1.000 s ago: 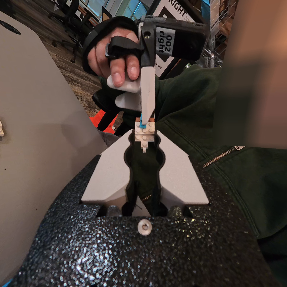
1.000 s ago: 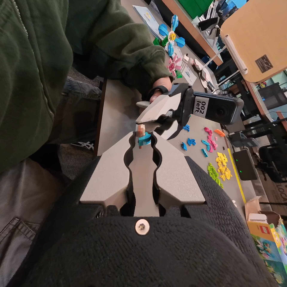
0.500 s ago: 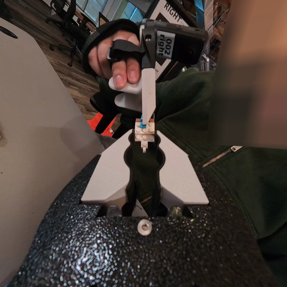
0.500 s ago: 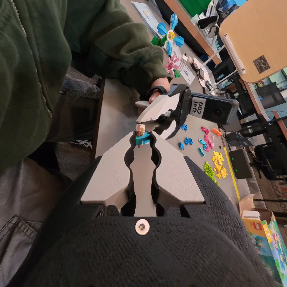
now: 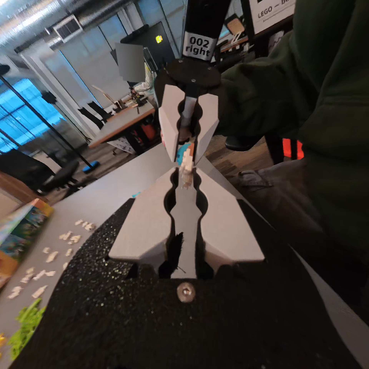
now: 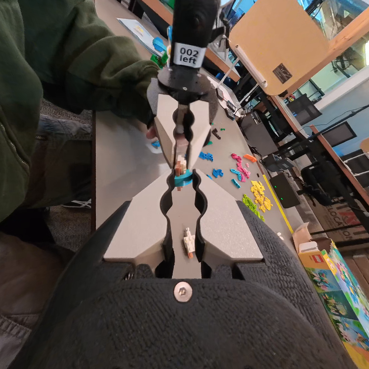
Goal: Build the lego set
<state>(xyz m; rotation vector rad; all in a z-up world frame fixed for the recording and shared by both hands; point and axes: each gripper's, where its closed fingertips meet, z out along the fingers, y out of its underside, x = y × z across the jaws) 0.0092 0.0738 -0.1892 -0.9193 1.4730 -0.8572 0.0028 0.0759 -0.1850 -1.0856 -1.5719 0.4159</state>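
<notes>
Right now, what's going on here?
A person holds both grippers tip to tip above the table. The right gripper clamps the blue piece of a small brick build; the left gripper grips its white-tan bricks from the opposite side. Loose bricks lie sorted by colour on the table.

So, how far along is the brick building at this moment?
Done: a small white, tan and teal assembly exists. In hand: left gripper and right gripper both pinch it. Left: sorted loose bricks and one white piece lie unused on the table.
</notes>
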